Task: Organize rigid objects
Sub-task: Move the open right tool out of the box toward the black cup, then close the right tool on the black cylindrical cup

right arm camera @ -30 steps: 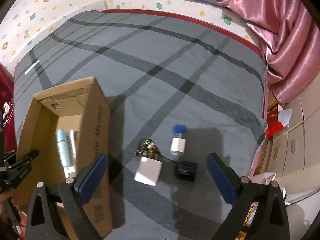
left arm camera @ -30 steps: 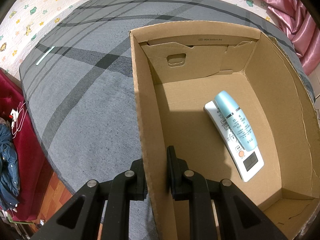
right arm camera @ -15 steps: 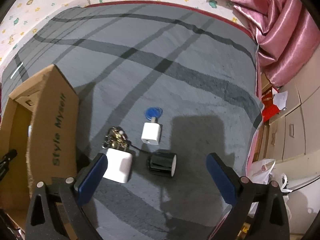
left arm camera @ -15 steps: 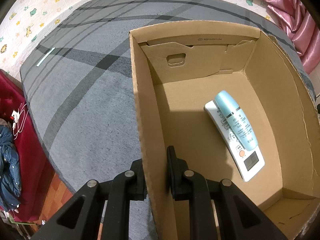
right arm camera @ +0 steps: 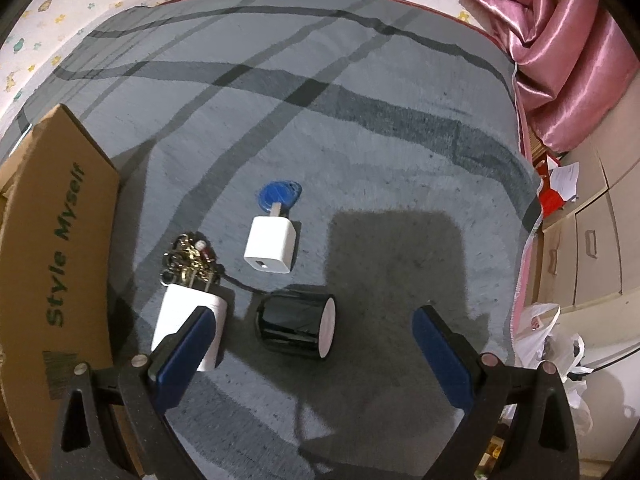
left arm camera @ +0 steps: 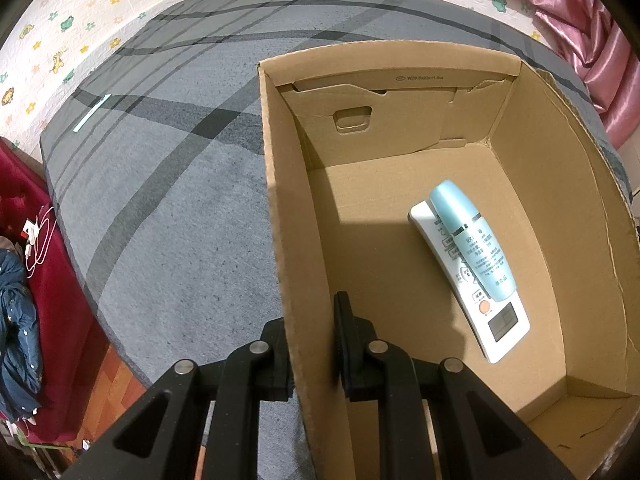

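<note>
My left gripper [left arm camera: 310, 322] is shut on the left wall of the open cardboard box [left arm camera: 280, 216], one finger outside and one inside. In the box lie a white remote [left arm camera: 494, 320] and a light blue bottle [left arm camera: 470, 236] resting on it. My right gripper [right arm camera: 314, 338] is open and empty, low over the grey carpet. Between its blue pads lies a black cylinder with a white end [right arm camera: 296, 328]. A white charger block [right arm camera: 270, 245], a blue key tag [right arm camera: 278, 194], a bunch of keys [right arm camera: 190, 264] and a second white block [right arm camera: 186, 320] lie close by.
The box side printed "Style Myself" [right arm camera: 60, 256] stands left of the right gripper. A red sofa with a blue garment [left arm camera: 18, 316] is at far left. Pink curtains [right arm camera: 560, 60], drawers [right arm camera: 592, 248] and a plastic bag [right arm camera: 552, 344] are at right.
My right gripper has moved down and to the right toward the loose objects, so the black cylinder now lies between its pads. My left gripper and the box have stayed put.
</note>
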Motion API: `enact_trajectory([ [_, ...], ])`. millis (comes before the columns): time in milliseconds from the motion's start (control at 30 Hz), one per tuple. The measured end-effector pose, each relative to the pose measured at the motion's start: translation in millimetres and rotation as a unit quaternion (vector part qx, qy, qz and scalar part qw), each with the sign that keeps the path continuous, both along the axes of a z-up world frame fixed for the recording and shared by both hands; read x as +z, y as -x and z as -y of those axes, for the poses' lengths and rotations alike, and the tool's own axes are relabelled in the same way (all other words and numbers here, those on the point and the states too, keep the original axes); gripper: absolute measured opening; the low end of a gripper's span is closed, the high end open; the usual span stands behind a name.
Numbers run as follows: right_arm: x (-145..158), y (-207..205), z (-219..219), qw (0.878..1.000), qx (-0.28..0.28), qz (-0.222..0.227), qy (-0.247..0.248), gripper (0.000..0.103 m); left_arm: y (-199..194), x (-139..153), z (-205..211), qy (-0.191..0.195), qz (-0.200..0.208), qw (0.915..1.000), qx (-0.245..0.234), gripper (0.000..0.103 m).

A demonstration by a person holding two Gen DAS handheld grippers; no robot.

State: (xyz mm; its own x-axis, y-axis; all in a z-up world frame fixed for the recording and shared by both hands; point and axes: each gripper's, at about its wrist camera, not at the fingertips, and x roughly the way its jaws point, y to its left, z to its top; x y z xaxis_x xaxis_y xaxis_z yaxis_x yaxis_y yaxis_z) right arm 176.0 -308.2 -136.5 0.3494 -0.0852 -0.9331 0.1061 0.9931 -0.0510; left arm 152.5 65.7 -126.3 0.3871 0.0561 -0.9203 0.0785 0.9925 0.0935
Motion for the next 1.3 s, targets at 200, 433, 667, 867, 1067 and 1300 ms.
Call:
enact_trajectory([
  [200,-14,-4,3,1.000,-0.001,-0.007,0.003,0.101,0,-1,2,-0.003,0.002,1.0000,-0.001,0.017],
  [433,-22,-9,4,1.000,0.001,-0.008,0.007,0.096,0,-1,2,-0.003,0.001,1.0000,-0.001,0.017],
  [667,-24,-12,1,1.000,0.012,-0.012,0.011,0.068,0,0,1,-0.003,0.001,1.0000,0.000,0.017],
  [867,-21,-12,0,1.000,0.015,-0.011,0.007,0.051,-1,-1,1,-0.002,0.001,1.0000,0.001,0.017],
  [1067,-16,-8,-1,1.000,0.015,-0.009,0.010,0.051,0,-1,1,-0.001,0.001,1.0000,0.000,0.017],
  [1300,-4,-3,-7,1.000,0.019,-0.005,0.011,0.051,0,-1,0,-0.002,0.001,1.0000,0.001,0.017],
])
